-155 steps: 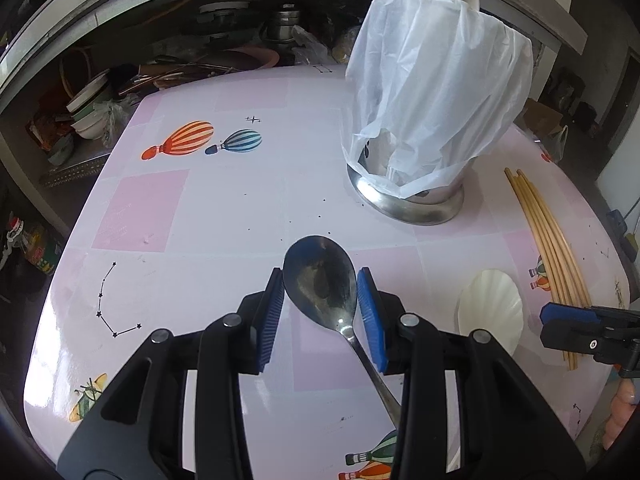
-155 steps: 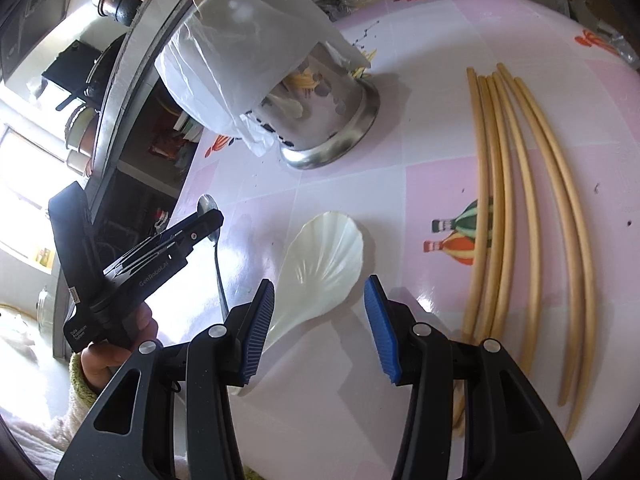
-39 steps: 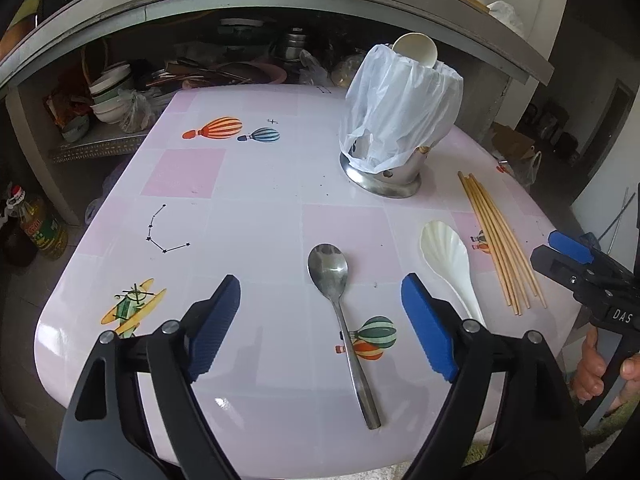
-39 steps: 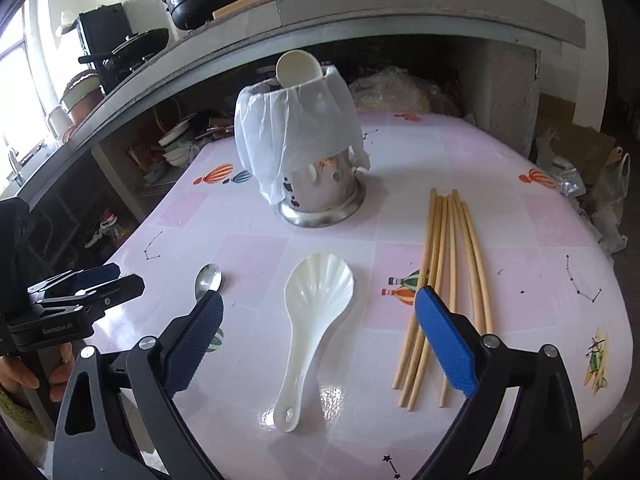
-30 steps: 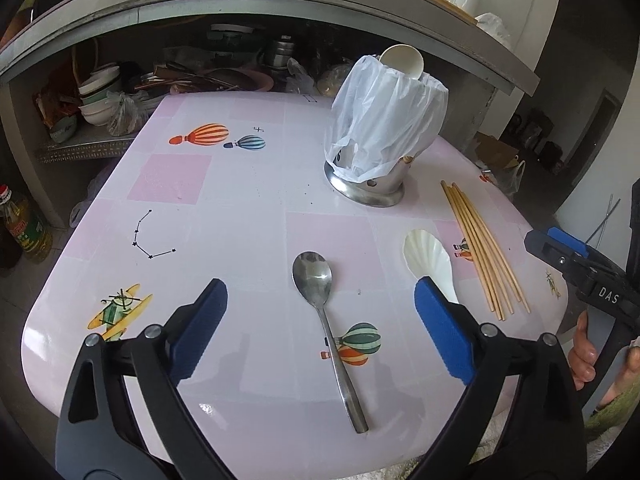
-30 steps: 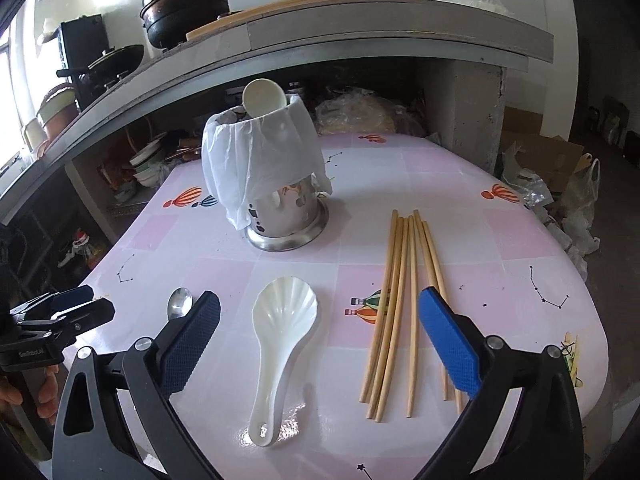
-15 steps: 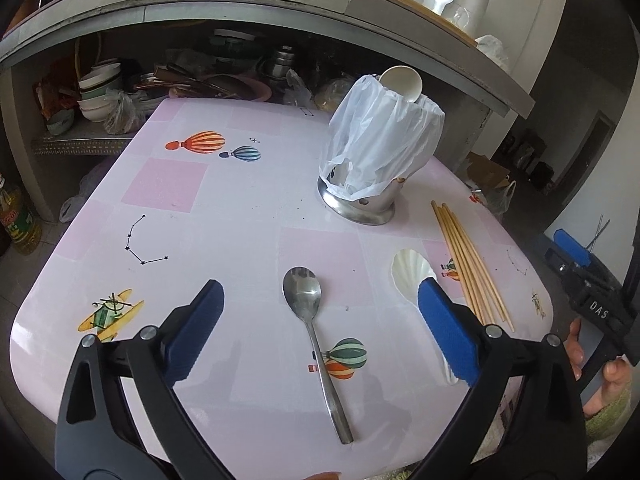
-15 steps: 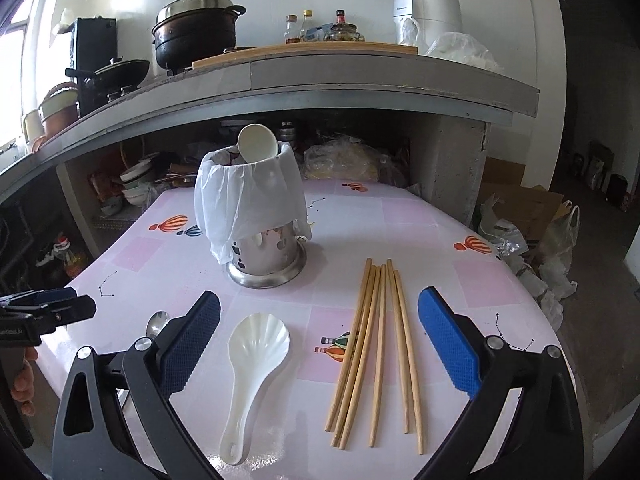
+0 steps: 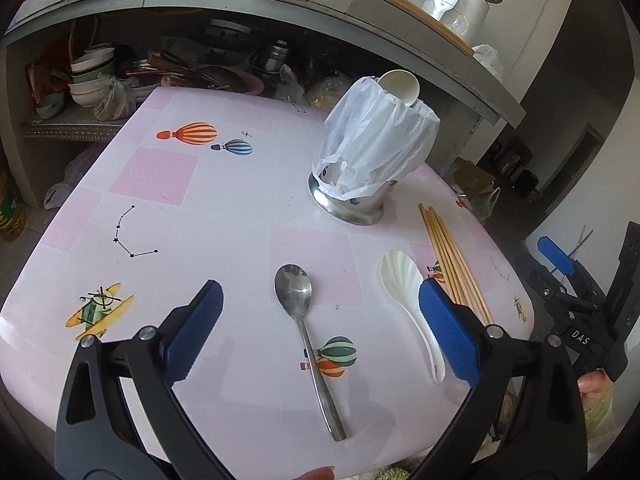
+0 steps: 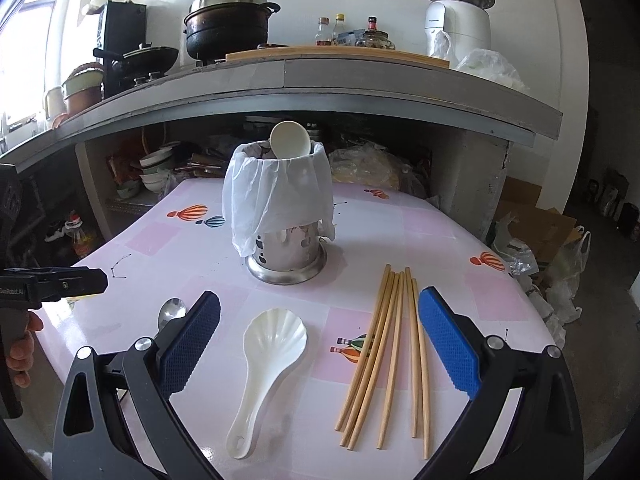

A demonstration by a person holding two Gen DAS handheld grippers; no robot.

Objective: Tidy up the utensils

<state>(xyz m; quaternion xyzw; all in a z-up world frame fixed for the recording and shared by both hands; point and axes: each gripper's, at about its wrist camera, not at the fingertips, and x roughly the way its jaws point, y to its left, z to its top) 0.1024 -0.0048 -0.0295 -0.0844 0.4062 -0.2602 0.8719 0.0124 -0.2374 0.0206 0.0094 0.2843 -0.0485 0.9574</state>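
A steel spoon (image 9: 305, 332) lies on the pink table (image 9: 160, 208), bowl pointing away, below my wide-open left gripper (image 9: 320, 334). To its right rest a white shell-shaped rice paddle (image 9: 408, 296) and several wooden chopsticks (image 9: 452, 264). The metal utensil holder (image 9: 356, 204), draped with a white plastic bag (image 9: 376, 140), stands behind them with a white ladle (image 9: 400, 88) sticking out. In the right wrist view my right gripper (image 10: 320, 344) is open above the rice paddle (image 10: 268, 356) and chopsticks (image 10: 392, 344), and the holder (image 10: 286, 256) sits beyond.
A concrete counter (image 10: 320, 84) overhangs the table's far side, with pots and bottles on top and bowls (image 9: 88, 80) and pans beneath. Bags and a cardboard box (image 10: 536, 224) lie on the floor at right. The table edge is near both grippers.
Both grippers let go of nothing new but opened wide and pulled up and back from the table. The spoon, paddle and chopsticks stayed where they lay.
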